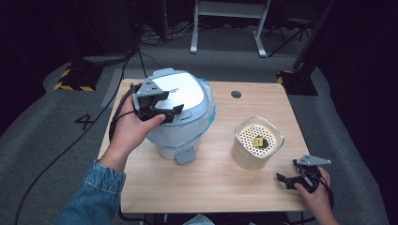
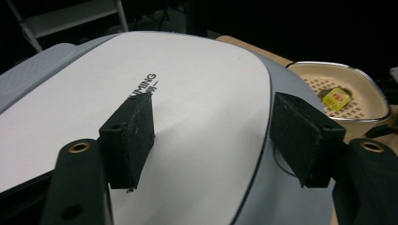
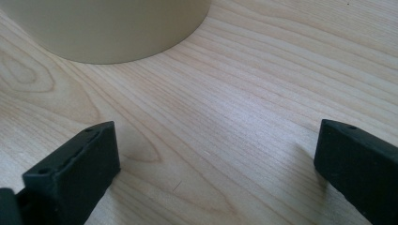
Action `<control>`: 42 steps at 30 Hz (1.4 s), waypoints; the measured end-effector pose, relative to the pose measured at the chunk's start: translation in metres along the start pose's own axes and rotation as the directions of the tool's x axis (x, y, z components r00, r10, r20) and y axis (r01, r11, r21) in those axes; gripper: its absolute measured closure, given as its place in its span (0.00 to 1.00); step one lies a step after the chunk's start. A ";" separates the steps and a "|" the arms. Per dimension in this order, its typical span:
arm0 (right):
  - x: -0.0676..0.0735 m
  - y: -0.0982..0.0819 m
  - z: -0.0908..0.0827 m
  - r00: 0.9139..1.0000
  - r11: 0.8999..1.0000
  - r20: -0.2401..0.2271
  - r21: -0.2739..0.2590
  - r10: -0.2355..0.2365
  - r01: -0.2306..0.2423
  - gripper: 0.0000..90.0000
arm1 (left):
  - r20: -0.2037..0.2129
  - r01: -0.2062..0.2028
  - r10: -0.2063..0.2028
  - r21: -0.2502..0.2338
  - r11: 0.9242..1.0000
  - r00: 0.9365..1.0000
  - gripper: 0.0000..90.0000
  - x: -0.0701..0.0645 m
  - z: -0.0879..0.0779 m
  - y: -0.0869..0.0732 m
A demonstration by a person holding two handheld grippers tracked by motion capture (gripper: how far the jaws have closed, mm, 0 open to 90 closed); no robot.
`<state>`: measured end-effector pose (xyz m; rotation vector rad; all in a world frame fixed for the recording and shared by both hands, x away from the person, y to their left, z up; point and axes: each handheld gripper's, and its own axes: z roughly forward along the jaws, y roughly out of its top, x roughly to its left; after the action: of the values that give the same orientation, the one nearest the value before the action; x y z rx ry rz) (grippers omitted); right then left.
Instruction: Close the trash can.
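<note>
A white and grey rice cooker with its lid down stands at the left of the wooden table. My left gripper hovers over the lid, and my left gripper is open with nothing between its pads. A cream inner pot stands to the right, with a perforated tray inside and a small yellow item on it. The pot's rim and the yellow item lie beyond the lid. My right gripper rests low at the table's front right. My right gripper is open and empty, just short of the pot's wall.
A round cable hole sits near the table's far edge. Beyond the table are grey carpet, a white desk frame, stand bases with yellow-black tape and floor cables. A denim sleeve comes in at the lower left.
</note>
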<state>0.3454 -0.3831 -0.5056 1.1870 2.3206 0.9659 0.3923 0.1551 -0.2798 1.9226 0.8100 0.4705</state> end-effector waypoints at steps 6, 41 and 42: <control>0.000 0.000 0.000 1.000 1.000 -0.001 0.001 0.000 0.000 0.01 | 0.041 0.007 -0.004 -0.065 0.998 0.999 0.34 -0.008 -0.019 -0.005; 0.006 0.005 0.005 1.000 1.000 0.001 0.003 0.002 -0.002 0.00 | 0.033 0.047 -0.047 0.004 0.999 0.998 0.33 -0.043 -0.051 -0.113; 0.006 0.005 0.005 1.000 1.000 0.000 0.003 0.002 -0.002 0.00 | 0.028 0.050 -0.050 0.009 0.999 0.998 0.33 -0.043 -0.049 -0.117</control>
<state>0.3475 -0.3743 -0.5056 1.1908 2.3223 0.9627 0.2922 0.1927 -0.3601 1.9078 0.8405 0.4099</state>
